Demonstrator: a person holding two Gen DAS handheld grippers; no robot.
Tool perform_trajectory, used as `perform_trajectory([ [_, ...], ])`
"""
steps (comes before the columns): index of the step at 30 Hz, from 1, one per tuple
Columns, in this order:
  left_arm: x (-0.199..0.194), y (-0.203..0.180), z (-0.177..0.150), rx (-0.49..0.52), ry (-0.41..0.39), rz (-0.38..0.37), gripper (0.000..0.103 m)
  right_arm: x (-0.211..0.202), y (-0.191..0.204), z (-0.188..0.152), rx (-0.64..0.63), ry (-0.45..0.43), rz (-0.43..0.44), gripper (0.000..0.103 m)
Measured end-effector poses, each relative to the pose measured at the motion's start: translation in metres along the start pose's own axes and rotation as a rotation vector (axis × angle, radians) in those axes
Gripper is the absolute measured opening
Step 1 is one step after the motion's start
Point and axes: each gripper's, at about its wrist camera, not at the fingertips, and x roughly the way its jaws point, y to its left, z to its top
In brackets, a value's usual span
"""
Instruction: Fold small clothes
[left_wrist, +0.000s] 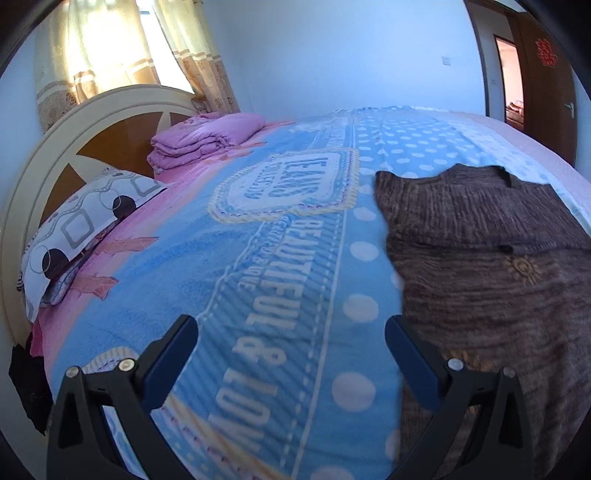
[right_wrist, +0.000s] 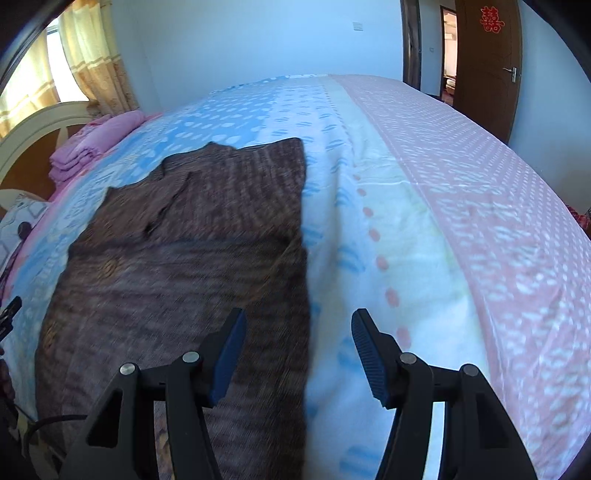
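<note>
Brown sweater (left_wrist: 491, 266) lay flat on the blue bedspread (left_wrist: 280, 258), off to the right of the wide-open left gripper (left_wrist: 291, 332). Right gripper (right_wrist: 298, 325), half-spread and empty, straddled its right edge.

The brown garment (right_wrist: 177, 280) is motion-blurred in the right wrist view, its near hem cut off by the picture's bottom edge; in the left wrist view its right side runs out of frame.
</note>
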Motion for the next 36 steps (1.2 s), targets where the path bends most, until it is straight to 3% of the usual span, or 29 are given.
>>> perform_trajectory([
  [6,-0.027,-0.005,-0.011,0.039,-0.001,-0.048,0.103,-0.025,0.018,-0.031,-0.038,0.013,0.035,0.061],
  [22,-0.063,-0.019,-0.051,0.108,0.033,-0.119,0.103,-0.042,0.035,-0.095,-0.086,0.105,0.057,0.061],
  [28,-0.078,-0.016,-0.076,0.099,0.072,-0.182,0.103,-0.051,0.034,-0.118,-0.097,0.103,-0.001,0.061],
  [30,-0.08,-0.017,-0.085,0.102,0.104,-0.212,0.097,-0.054,0.029,-0.127,-0.084,0.103,-0.012,0.061],
  [32,-0.081,-0.018,-0.093,0.104,0.142,-0.255,0.085,-0.056,0.023,-0.135,-0.063,0.113,0.0,0.061],
  [36,-0.077,-0.019,-0.105,0.071,0.205,-0.319,0.073,-0.06,0.018,-0.148,-0.061,0.126,0.01,0.061],
])
